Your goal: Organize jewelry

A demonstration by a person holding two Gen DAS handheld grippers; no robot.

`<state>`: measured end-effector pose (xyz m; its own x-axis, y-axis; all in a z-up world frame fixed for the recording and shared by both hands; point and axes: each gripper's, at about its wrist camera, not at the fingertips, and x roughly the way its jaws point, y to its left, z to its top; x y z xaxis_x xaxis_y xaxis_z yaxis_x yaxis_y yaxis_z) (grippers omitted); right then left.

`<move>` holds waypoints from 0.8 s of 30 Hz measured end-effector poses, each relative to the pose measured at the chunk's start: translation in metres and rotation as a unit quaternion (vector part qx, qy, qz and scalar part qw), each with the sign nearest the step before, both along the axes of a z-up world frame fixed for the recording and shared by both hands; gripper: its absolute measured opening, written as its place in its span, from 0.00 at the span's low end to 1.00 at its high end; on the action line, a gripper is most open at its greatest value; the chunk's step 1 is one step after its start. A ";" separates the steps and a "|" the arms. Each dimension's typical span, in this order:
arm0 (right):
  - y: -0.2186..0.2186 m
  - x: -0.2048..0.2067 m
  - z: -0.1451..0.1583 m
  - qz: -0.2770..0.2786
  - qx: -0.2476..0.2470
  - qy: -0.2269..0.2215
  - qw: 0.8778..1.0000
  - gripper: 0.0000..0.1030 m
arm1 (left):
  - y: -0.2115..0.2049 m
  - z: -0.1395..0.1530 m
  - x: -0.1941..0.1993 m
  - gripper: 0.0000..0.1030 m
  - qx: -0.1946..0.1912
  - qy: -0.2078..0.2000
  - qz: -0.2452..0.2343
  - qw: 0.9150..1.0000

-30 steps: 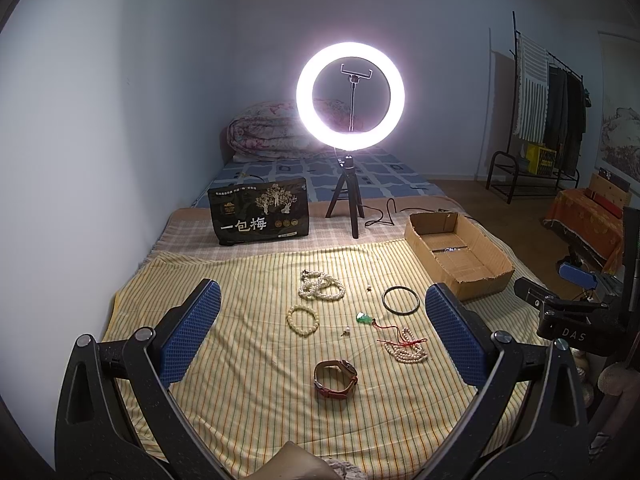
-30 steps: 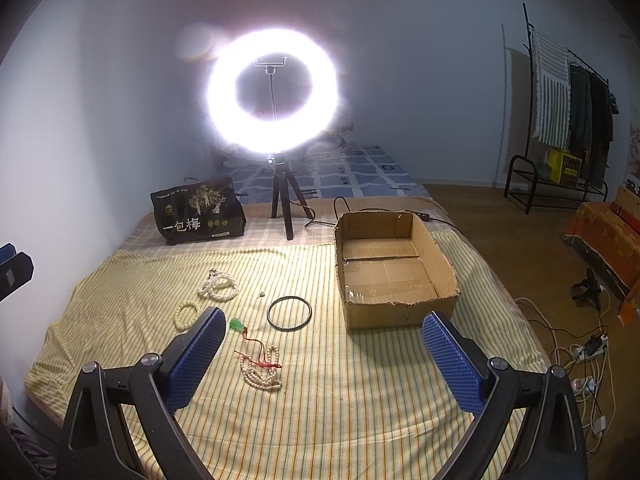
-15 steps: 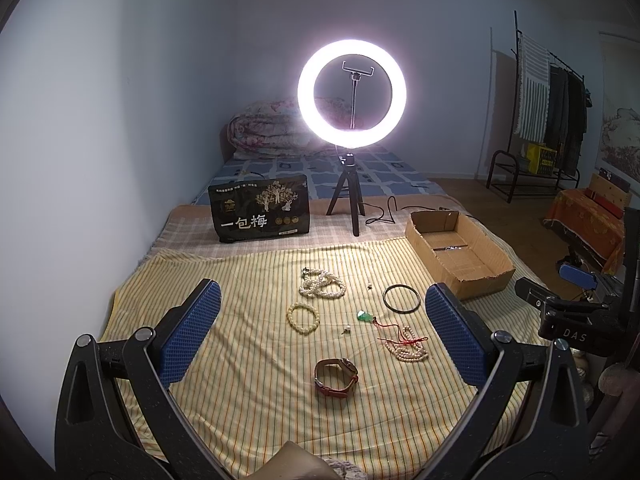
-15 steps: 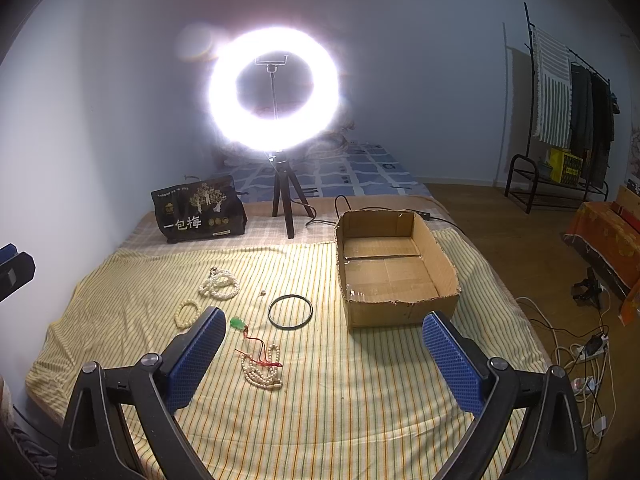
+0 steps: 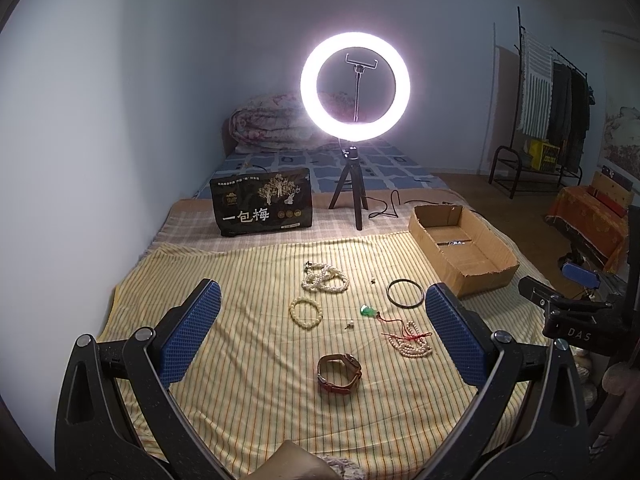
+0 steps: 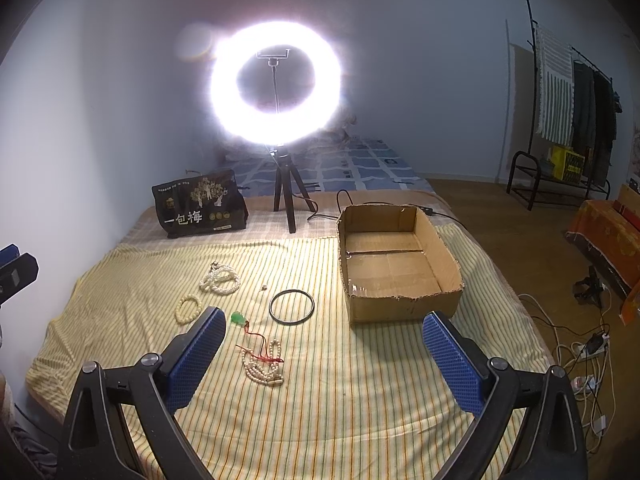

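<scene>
Yellow striped cloth (image 5: 248, 360) on the bed carries every piece; nothing is sorted yet, I judge, since the corrugated cardboard box (image 6: 400, 304) at right of centre looks empty. Left to right in the left wrist view: a cream beaded bracelet (image 5: 305, 311), a heaped white pearl necklace (image 5: 325, 279), a brown leather-strap watch (image 5: 339, 372) at lower centre, a glossy green pendant (image 5: 367, 311), a thin black hoop bangle (image 5: 405, 294) and small pale beads on red cord (image 5: 410, 342). Left tongs (image 5: 322, 326) and right tongs (image 6: 324, 348) both hang spread wide above the cloth, gripping nothing.
</scene>
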<state>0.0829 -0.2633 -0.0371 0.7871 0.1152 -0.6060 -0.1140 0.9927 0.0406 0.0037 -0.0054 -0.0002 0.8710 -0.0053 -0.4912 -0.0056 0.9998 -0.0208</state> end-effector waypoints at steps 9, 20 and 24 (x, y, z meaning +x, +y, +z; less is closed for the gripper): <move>-0.001 0.008 -0.007 0.002 0.005 0.019 1.000 0.97 | 0.012 -0.009 0.013 1.00 -0.008 0.025 0.017 1.000; 0.007 0.033 -0.043 0.045 -0.004 0.092 0.995 0.91 | 0.032 -0.032 0.037 1.00 -0.023 0.080 0.026 0.996; 0.010 0.044 -0.060 0.062 0.007 0.136 0.989 0.91 | 0.040 -0.044 0.048 0.94 -0.045 0.114 0.024 0.992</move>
